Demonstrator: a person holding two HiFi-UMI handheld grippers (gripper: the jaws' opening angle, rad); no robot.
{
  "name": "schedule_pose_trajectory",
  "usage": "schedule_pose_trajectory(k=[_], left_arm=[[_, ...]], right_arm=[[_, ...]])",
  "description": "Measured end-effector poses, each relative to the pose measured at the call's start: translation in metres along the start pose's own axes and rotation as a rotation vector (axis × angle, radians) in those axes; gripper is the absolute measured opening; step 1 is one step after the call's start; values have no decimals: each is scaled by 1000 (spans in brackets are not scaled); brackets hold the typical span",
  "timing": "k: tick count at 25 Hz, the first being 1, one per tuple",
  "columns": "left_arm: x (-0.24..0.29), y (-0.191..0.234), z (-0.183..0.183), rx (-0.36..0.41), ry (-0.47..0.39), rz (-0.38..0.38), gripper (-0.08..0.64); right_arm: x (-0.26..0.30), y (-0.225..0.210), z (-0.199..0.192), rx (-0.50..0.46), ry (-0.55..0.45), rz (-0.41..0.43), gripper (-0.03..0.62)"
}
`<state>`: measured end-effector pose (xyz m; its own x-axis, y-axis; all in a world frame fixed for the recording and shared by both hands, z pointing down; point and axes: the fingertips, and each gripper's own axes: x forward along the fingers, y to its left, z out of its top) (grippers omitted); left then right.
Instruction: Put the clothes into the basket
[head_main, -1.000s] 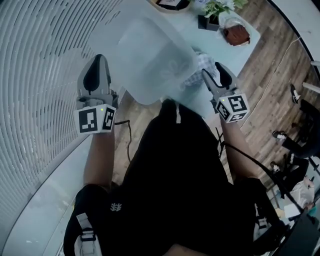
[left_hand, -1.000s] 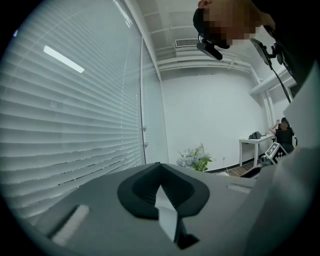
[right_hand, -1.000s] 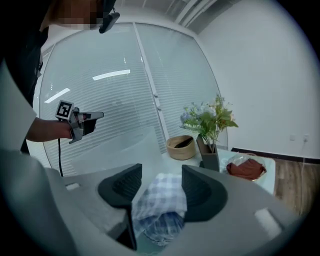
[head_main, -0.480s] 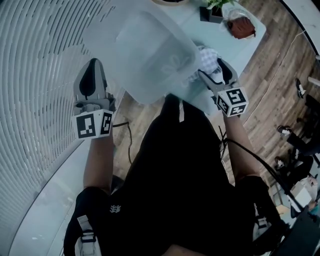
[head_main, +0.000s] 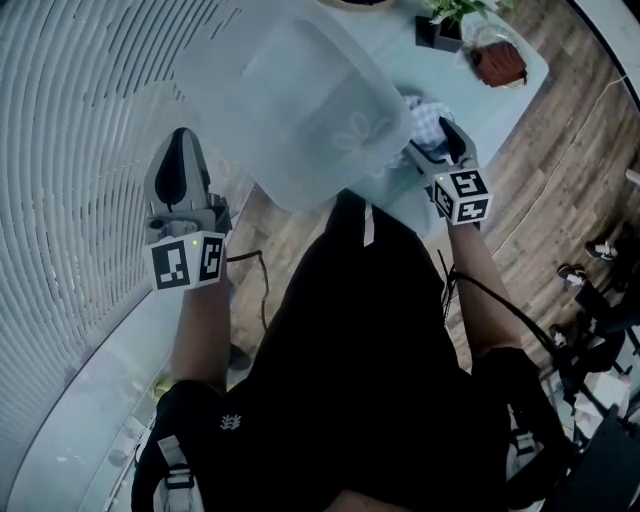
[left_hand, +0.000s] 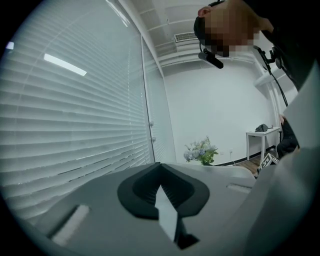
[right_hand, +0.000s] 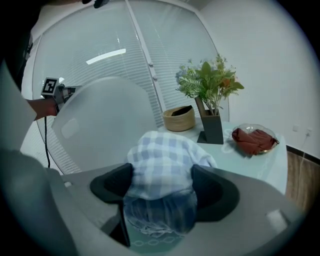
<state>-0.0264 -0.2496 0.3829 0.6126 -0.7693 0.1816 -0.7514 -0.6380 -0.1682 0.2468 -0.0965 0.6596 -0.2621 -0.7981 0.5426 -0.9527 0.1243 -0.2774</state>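
Observation:
A blue-and-white checked cloth (right_hand: 162, 160) lies bunched on the pale glass table (right_hand: 260, 167). My right gripper (right_hand: 162, 187) stands open around it, one black pad on each side of the bundle; its jaws have just been opening. From the head view the cloth (head_main: 425, 112) peeks out ahead of the right gripper (head_main: 432, 148). A large translucent white basket (head_main: 310, 100) stands to the left of the cloth, also seen as the basket (right_hand: 100, 120). My left gripper (head_main: 184, 150) hangs beside the basket's left side. The left gripper (left_hand: 161, 172) is shut, with nothing seen between its pads.
At the back of the table stand a plant in a black pot (right_hand: 210, 100), a woven bowl (right_hand: 179, 118) and a glass dish (right_hand: 254, 139) holding something red-brown. Window blinds (head_main: 70, 150) fill the left side. Wooden floor (head_main: 540, 190) lies to the right of the table.
My right gripper has come down over the checked cloth and its jaws stand wider apart. The left gripper has hardly moved.

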Motion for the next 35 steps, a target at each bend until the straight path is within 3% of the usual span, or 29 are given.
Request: schedule_pose_trajectory(k=[9,19,25,35], left_arm=[[-2,-3,-3,-11,19,29,5],[-5,-7,13,-4,-8,34,5],[-4,-3,27,-6,-45,34,5],[-1,4,58,-30,-131,18,5]], right_arm=[[16,-6,-15,-32,49,8,360],[10,-8,-11,-14,96,65,138],[-3,-10,3,-8,61,54,67],[-38,-7,45,-25,-10,12,51]])
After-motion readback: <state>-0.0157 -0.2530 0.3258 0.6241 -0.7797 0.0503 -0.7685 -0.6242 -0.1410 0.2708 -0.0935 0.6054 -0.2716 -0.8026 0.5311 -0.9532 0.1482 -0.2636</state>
